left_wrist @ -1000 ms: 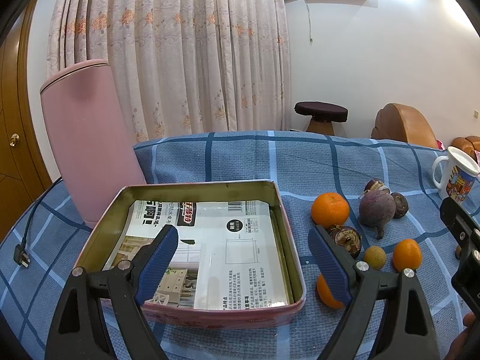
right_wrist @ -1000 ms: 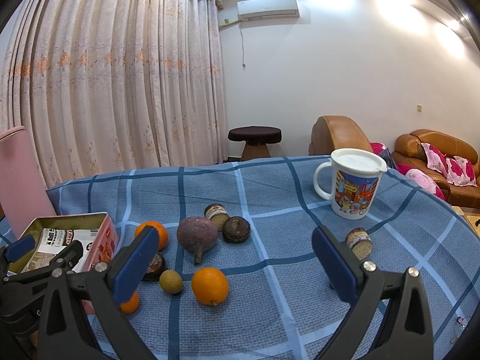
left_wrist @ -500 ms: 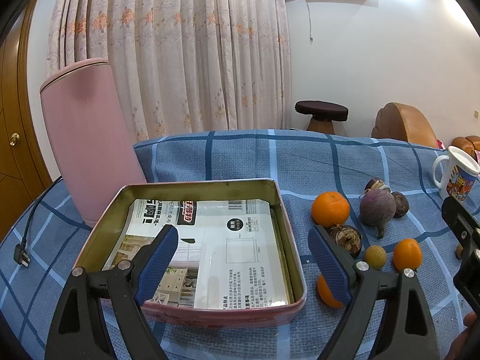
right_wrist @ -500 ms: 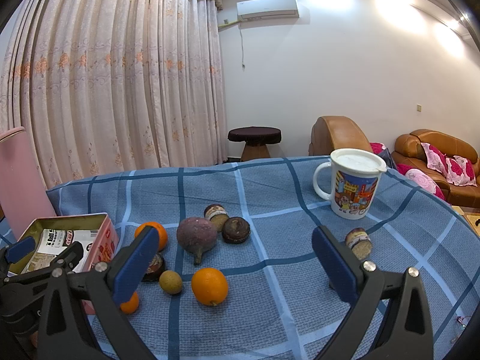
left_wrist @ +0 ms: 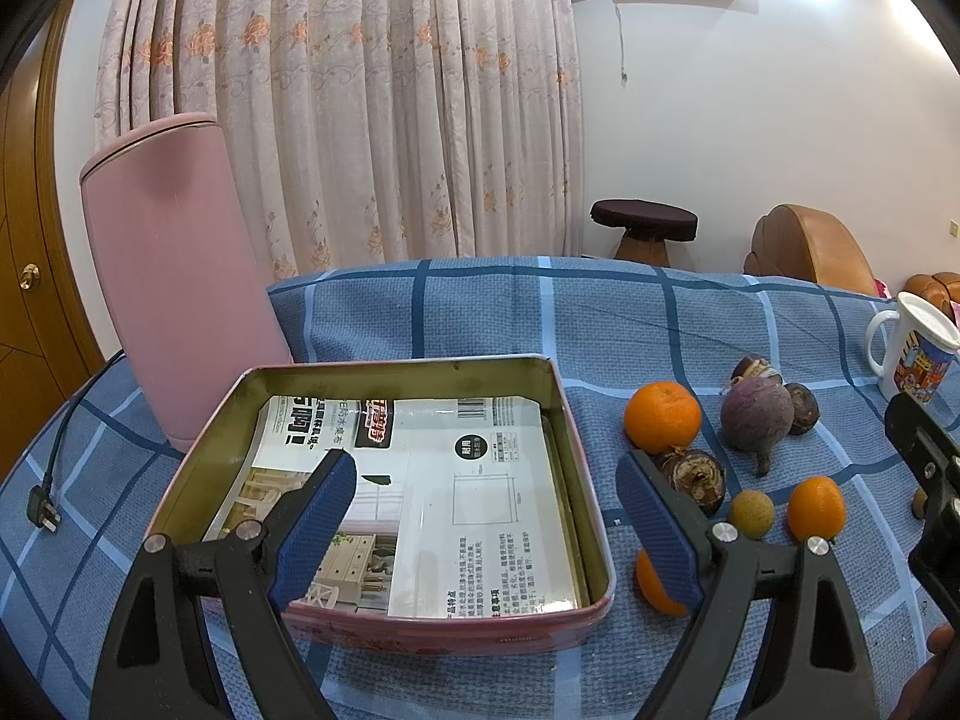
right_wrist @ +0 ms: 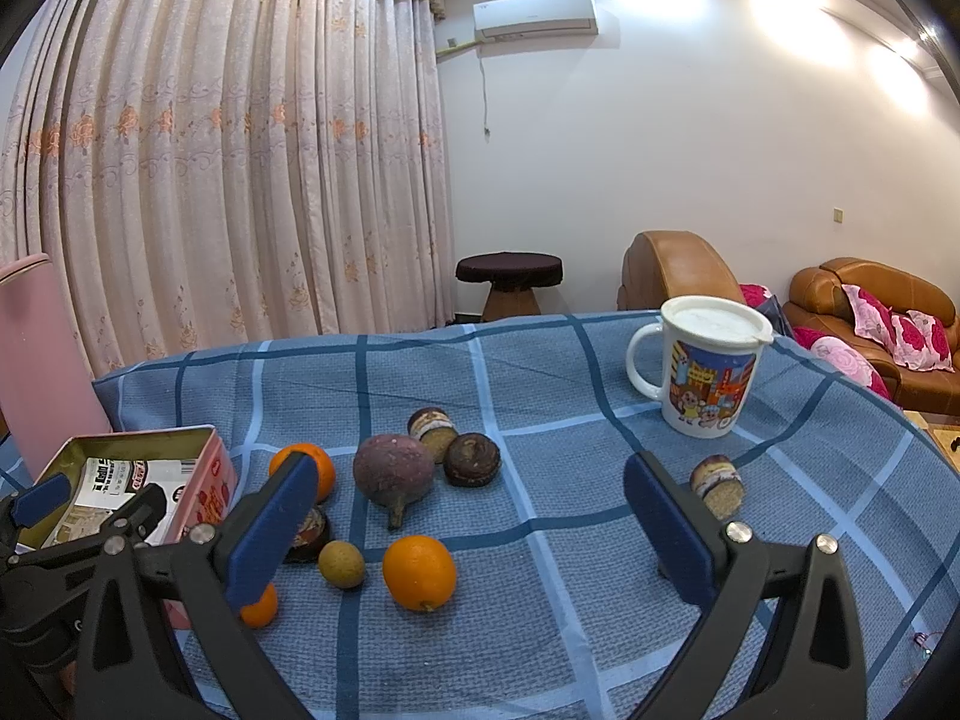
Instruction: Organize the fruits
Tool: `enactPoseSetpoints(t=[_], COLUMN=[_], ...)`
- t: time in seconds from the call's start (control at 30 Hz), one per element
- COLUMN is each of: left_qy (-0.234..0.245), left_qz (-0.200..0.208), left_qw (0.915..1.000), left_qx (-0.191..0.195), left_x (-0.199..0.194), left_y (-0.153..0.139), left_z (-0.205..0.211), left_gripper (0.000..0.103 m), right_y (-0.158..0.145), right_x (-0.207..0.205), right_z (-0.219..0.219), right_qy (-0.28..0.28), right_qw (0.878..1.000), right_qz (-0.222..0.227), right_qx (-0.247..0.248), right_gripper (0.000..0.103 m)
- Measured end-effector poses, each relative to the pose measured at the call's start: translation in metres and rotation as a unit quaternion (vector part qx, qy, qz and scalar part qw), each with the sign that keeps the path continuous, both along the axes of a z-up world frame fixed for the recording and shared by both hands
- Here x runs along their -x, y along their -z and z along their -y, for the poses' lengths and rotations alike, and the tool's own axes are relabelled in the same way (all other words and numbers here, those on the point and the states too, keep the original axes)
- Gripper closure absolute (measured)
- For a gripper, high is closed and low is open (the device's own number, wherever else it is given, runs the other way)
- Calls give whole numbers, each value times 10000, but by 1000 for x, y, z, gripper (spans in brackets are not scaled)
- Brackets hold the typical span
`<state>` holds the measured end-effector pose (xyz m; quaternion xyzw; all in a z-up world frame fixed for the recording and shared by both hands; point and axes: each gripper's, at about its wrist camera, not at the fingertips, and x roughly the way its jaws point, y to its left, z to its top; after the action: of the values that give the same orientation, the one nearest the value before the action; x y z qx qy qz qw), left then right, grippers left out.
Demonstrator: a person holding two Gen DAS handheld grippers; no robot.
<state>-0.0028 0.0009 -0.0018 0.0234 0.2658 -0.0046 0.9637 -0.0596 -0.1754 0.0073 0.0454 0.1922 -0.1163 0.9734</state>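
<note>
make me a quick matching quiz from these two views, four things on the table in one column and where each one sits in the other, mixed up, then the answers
Things
1. printed paper sheet
2. mug
3. purple round root
4. pink tall container

Places
A. in the middle of the loose fruit on the blue checked cloth
B. standing behind the tin's far left corner
C. lying flat inside the tin
D. alone toward the far right of the table, lid on

Pairs: 1-C, 2-D, 3-A, 4-B
</note>
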Motion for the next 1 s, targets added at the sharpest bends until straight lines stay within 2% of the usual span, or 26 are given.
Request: enactPoseSetpoints(t=[0.73, 1.0], left_qy=[1, 17], left_qz=[-16, -39], left_qw=[10000, 10000], left_qx=[6, 69], left_x=[-1, 3], left_y=[1, 5], left_z=[0, -5], left_gripper=[13, 13], right_y=[0, -5], right_x=[-1, 5], right_z=[6, 27], right_qy=[38, 490], right_qw=[10000, 9988], right_qz=[-27, 58], right_qx=[-64, 36], right_gripper=[0, 0])
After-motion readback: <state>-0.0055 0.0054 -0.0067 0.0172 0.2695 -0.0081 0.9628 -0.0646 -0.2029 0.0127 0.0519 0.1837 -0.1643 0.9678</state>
